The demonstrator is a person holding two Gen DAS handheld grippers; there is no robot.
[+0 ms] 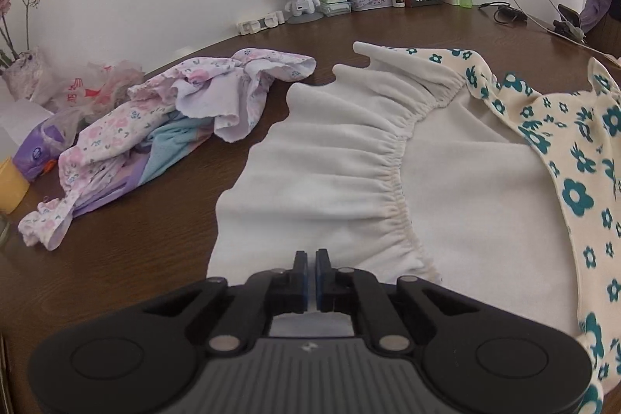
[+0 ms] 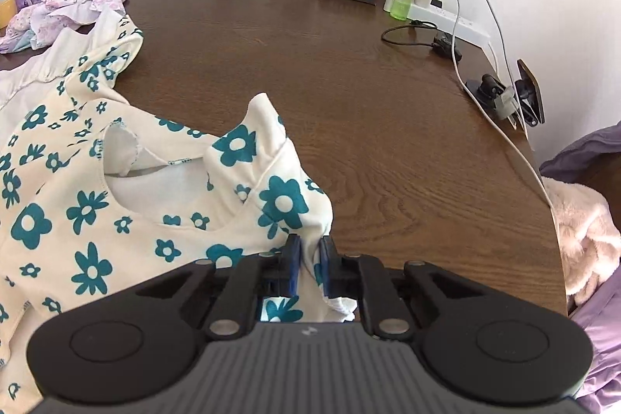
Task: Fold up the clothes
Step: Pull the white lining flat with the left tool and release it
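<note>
While the cream garment with teal flowers lies spread across the brown surface, its plain white inner side faces up in the left wrist view, the gathered elastic seam curving from 6 o'clock up toward 1 o'clock. Left tongs are pressed together on the white fabric edge at 6 o'clock. Right tongs pinch a bunched fold of the printed side, at 6 o'clock in the right wrist view; the garment's long axis runs from there toward 10 o'clock, its neck opening facing up. A crumpled pink floral garment lies at 9 o'clock, just beside the white fabric.
</note>
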